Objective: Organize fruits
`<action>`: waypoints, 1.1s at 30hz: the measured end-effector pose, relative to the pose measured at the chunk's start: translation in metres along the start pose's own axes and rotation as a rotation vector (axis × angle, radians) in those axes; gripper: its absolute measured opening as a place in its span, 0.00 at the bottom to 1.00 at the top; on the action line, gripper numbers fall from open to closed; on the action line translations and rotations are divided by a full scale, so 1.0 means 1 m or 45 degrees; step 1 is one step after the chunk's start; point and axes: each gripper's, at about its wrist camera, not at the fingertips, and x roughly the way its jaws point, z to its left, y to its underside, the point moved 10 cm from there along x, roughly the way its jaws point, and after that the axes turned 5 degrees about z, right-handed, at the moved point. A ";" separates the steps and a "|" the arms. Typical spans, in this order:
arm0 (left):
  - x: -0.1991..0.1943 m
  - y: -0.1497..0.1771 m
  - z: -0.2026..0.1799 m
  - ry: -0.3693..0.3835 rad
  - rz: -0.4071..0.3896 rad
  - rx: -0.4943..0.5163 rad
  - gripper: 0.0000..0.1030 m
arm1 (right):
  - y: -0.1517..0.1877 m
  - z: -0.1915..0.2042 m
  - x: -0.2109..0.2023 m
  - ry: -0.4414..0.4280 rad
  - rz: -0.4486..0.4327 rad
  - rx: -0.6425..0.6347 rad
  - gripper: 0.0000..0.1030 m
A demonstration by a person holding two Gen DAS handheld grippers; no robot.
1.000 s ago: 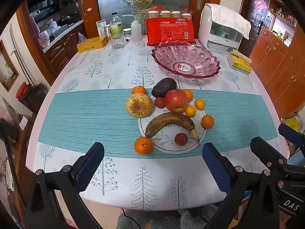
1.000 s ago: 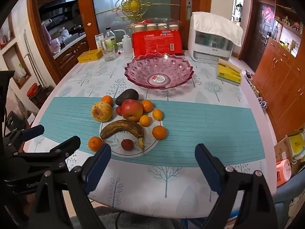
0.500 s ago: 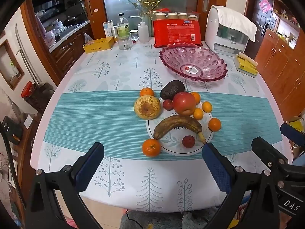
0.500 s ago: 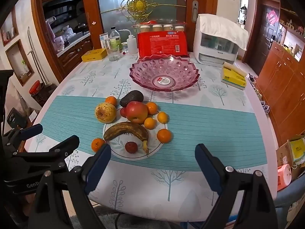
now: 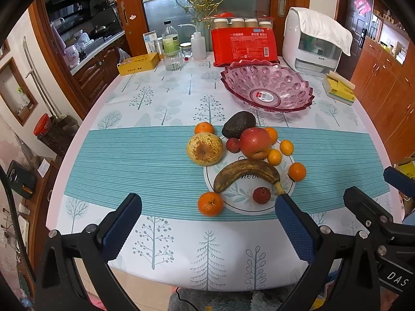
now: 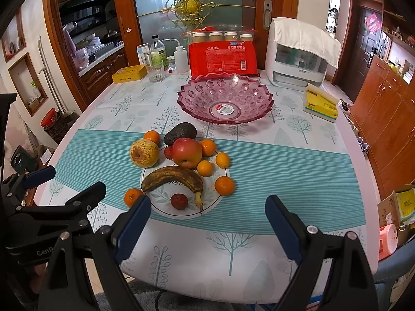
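A white plate (image 5: 241, 204) (image 6: 160, 202) on the teal runner holds a brown banana (image 5: 246, 172) (image 6: 173, 177), a red apple (image 5: 255, 142) (image 6: 186, 153), small red fruits and several oranges. A spotted pear (image 5: 205, 149) (image 6: 144, 153), an avocado (image 5: 238, 124) (image 6: 180, 133) and more oranges lie around it. An empty pink glass bowl (image 5: 267, 88) (image 6: 225, 98) stands behind. My left gripper (image 5: 207, 215) is open and empty above the table's near edge. My right gripper (image 6: 207, 215) is open and empty, right of the left one.
At the back stand a red package (image 5: 243, 44), a white appliance (image 5: 316, 44), bottles, a glass (image 5: 172, 58) and a yellow box (image 5: 137, 63). A yellow tissue pack (image 6: 321, 106) lies right of the bowl. Wooden cabinets line both sides.
Both grippers have risen and drifted left a little; the fruit sits further right and lower in both views. Nothing was taken hold of.
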 end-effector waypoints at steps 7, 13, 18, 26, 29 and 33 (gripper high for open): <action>0.001 0.000 0.000 -0.002 0.000 0.000 0.99 | 0.000 0.000 0.001 -0.001 0.000 0.001 0.88; 0.001 0.001 0.000 -0.001 -0.001 0.001 0.99 | 0.000 0.000 0.001 0.001 -0.001 0.000 0.88; 0.001 0.000 0.001 -0.001 0.001 0.002 0.99 | -0.001 0.000 0.001 -0.002 0.000 -0.002 0.88; 0.001 0.000 0.007 -0.013 -0.006 -0.005 0.99 | 0.001 0.002 0.003 -0.005 -0.001 -0.009 0.88; 0.000 -0.001 0.008 -0.021 -0.008 -0.009 0.99 | 0.000 0.003 0.004 -0.009 -0.004 -0.012 0.88; -0.004 0.000 0.004 -0.037 -0.012 -0.010 0.99 | 0.000 0.004 0.004 -0.025 -0.010 -0.014 0.88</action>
